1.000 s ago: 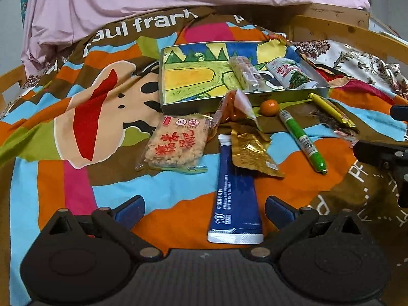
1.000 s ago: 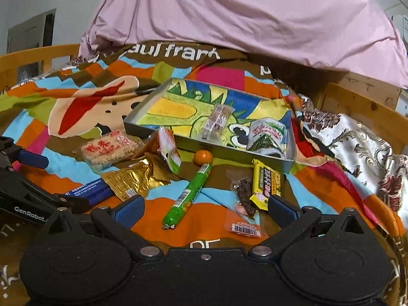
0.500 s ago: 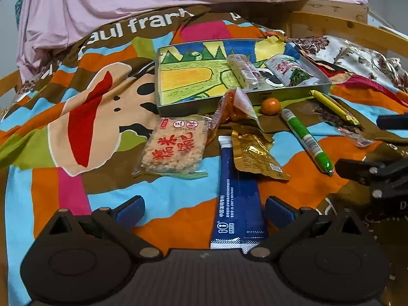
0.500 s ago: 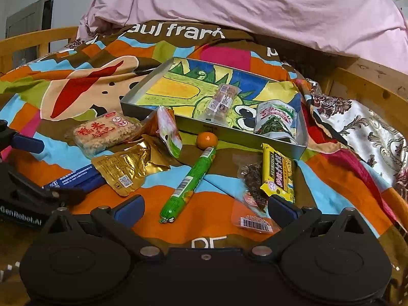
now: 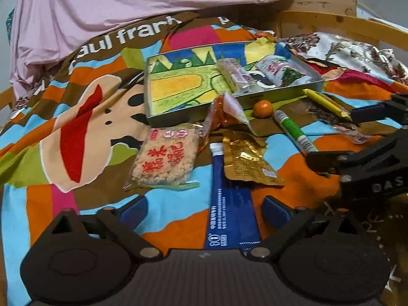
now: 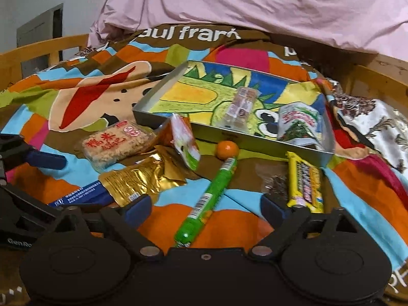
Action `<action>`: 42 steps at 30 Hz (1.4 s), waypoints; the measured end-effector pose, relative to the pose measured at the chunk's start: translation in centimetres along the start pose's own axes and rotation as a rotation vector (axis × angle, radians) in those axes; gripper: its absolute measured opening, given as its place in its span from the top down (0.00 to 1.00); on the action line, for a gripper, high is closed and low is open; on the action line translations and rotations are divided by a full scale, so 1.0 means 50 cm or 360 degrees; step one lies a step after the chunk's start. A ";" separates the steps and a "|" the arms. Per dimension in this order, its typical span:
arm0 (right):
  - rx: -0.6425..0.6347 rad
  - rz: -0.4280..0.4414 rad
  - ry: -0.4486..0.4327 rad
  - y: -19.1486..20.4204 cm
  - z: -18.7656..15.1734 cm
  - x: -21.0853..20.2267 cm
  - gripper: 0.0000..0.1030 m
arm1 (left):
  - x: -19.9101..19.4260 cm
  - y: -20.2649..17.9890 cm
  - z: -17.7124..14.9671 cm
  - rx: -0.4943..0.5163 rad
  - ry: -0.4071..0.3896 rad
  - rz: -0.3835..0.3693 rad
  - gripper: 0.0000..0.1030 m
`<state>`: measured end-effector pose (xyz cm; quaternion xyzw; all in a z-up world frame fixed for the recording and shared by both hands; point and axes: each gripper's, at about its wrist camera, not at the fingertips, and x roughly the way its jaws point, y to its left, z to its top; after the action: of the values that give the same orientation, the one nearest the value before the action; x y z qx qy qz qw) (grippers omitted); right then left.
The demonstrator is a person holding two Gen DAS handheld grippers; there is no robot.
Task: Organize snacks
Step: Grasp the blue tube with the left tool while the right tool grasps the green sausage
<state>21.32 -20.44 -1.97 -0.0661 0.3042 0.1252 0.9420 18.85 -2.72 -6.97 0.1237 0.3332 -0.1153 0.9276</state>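
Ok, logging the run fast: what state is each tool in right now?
Left tool: open, holding nothing, blue packet lying between its fingers.
Right tool: open, holding nothing, green tube lying between its fingers.

The right gripper [image 6: 205, 207] is held low over a colourful bedspread [image 6: 76, 94], its jaws spread wide with the near end of a green tube snack [image 6: 210, 199] between them. An orange ball [image 6: 227, 149] is seen touching the tube's far end. Beyond it, a metal tin [image 6: 178, 125] is laid out, with a clear-wrapped bar [image 6: 241, 107] and a white-and-green packet [image 6: 299, 123] inside. To the right a yellow bar [image 6: 304, 182] lies beside a clear packet [image 6: 274, 178]. To the left, a gold pouch [image 6: 140, 179], a rice cracker pack [image 6: 114, 145] and a blue sachet [image 6: 81, 199] are spread, with the left gripper [image 6: 30, 168] at the left edge.
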 end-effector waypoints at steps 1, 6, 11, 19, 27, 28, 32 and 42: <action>0.0005 0.0004 0.0007 0.000 0.000 0.004 0.19 | 0.001 -0.001 0.000 0.0005 0.0000 -0.0010 0.14; 0.0094 0.0018 0.0074 -0.012 0.002 0.030 0.38 | 0.005 -0.003 0.000 0.0007 -0.0009 -0.0051 0.29; 0.0188 0.0029 0.0132 -0.028 -0.003 0.051 0.48 | 0.017 -0.013 0.003 0.0031 0.0011 -0.0090 0.42; 0.0198 0.0066 0.0172 -0.026 -0.001 0.046 0.74 | 0.033 -0.016 0.013 -0.0017 0.0100 -0.0115 0.58; 0.0234 0.0116 0.0301 -0.040 -0.012 -0.011 0.78 | 0.008 -0.018 0.018 -0.0176 0.0203 -0.0115 0.60; 0.0207 0.0106 0.0301 -0.037 -0.017 -0.016 0.78 | 0.004 -0.016 0.019 -0.0198 0.0223 -0.0123 0.60; 0.0125 0.0072 0.0266 -0.024 -0.018 -0.008 0.73 | 0.003 -0.014 0.024 -0.0236 0.0282 -0.0131 0.58; 0.0000 -0.0007 0.0229 0.002 -0.017 0.016 0.67 | 0.027 -0.026 0.027 -0.0124 0.0200 -0.0079 0.45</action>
<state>21.42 -20.38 -3.13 -0.0757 0.3708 0.1181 0.9180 20.29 -4.55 -7.03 0.0861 0.3978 -0.1172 0.9059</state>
